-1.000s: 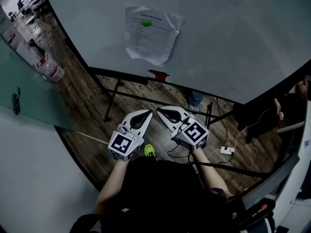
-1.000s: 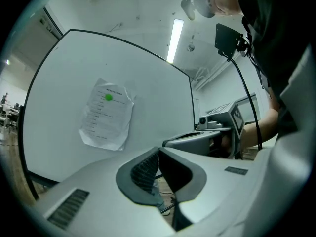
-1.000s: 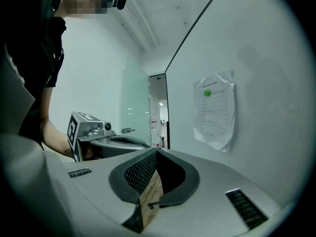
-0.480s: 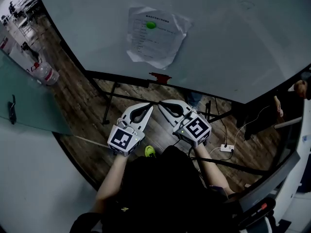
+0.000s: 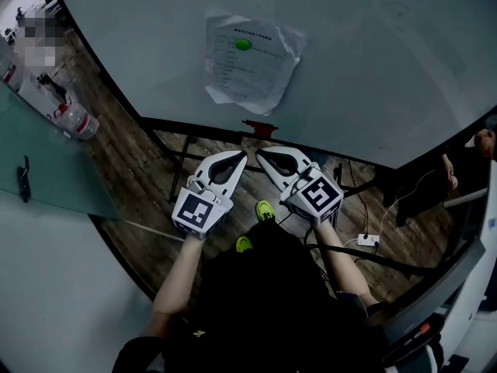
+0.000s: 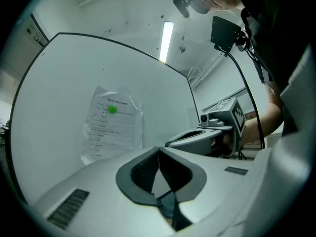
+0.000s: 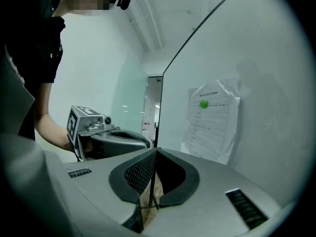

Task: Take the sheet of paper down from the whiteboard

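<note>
White sheet of paper (image 5: 250,62) hangs on the whiteboard (image 5: 373,68), upper centre of the head view, and is held near its top edge by a round green magnet (image 5: 243,44). Sheet is crumpled and creased, edges wrinkled, printed with rows of small text too fine to read. Lower in the frame, at centre, left tongs (image 5: 241,156) and right tongs (image 5: 261,155) sit side by side, tips angled toward each other, well apart from the sheet. Both tongs are pressed together with nothing between them.
</note>
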